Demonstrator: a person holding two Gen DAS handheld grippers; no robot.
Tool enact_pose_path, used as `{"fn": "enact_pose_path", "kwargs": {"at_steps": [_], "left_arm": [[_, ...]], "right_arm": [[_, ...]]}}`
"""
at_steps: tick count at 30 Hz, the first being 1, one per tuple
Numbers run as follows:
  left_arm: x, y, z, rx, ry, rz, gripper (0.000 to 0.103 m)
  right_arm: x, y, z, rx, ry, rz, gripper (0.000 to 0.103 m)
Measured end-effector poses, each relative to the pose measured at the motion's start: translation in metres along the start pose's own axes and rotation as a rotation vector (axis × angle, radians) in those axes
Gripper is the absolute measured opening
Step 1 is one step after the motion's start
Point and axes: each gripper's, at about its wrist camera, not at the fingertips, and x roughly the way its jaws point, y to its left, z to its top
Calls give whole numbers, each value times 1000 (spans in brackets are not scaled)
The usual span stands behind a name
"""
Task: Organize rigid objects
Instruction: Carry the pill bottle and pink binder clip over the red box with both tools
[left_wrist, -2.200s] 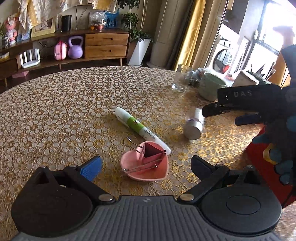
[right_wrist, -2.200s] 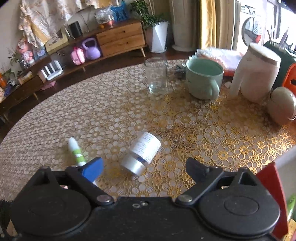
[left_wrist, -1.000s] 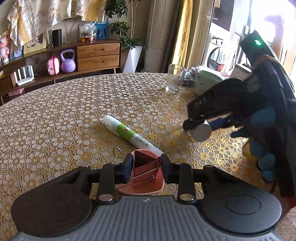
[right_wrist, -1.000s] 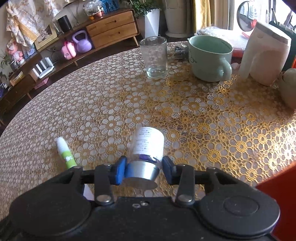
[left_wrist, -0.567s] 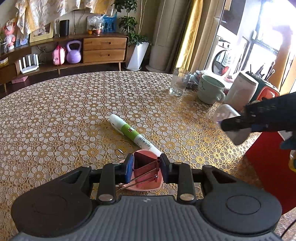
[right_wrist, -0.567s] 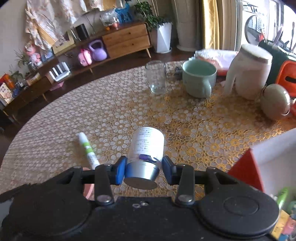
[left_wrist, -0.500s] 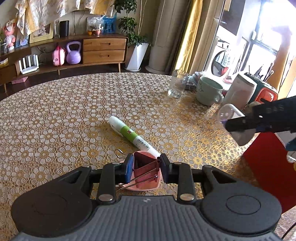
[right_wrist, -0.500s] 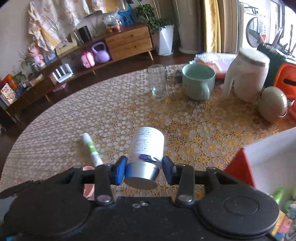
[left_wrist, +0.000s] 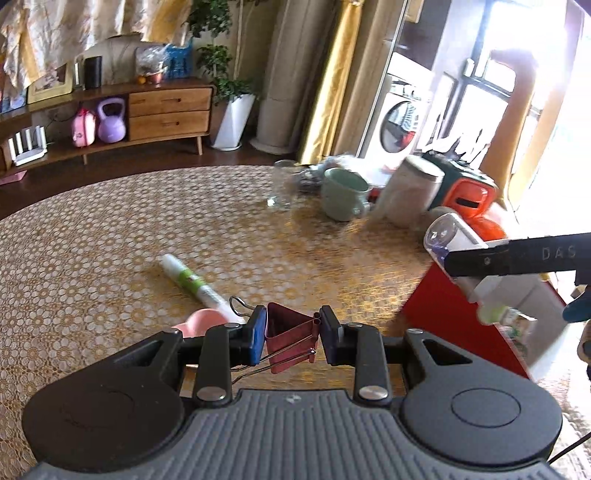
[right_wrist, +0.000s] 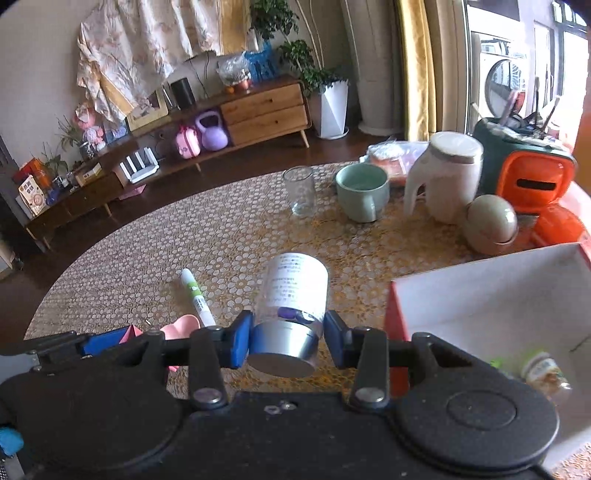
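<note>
My L gripper (left_wrist: 291, 334) has the binder clip (left_wrist: 291, 332) btwn its pads, above the table (right_wrist: 229, 236). Heart dish (right_wrist: 181, 326) on table below-left of it, touching the pen (right_wrist: 195, 295). My R gripper (right_wrist: 286, 341) grips the jar (right_wrist: 291, 314), just left of the open box (right_wrist: 491, 295). Small bottle (right_wrist: 545, 371) in box. Behind, L to R: glass (right_wrist: 301, 190), mug (right_wrist: 362, 197), jug (right_wrist: 443, 177).

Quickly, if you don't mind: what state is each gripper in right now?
Left gripper: closed on the pink binder clip, lifted off the table.
Right gripper: closed on the white bottle, gripping its silver cap end.
</note>
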Motion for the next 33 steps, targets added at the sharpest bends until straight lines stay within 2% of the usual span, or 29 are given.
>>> {"fn": "enact_pose_path", "kwargs": {"at_steps": [7,19,33], "left_arm": [[-15,-43,6,40,-16,-39,30],[-5,-120,6,125,11,-117,30],[30,-202,0,246,72,-175,30]], "right_arm": [[-32,-27,-11,17,-33,-16,41],[-73,-90,-27,67,-78,-94,41],[-73,-169,-41,166,-75,-161,41]]}}
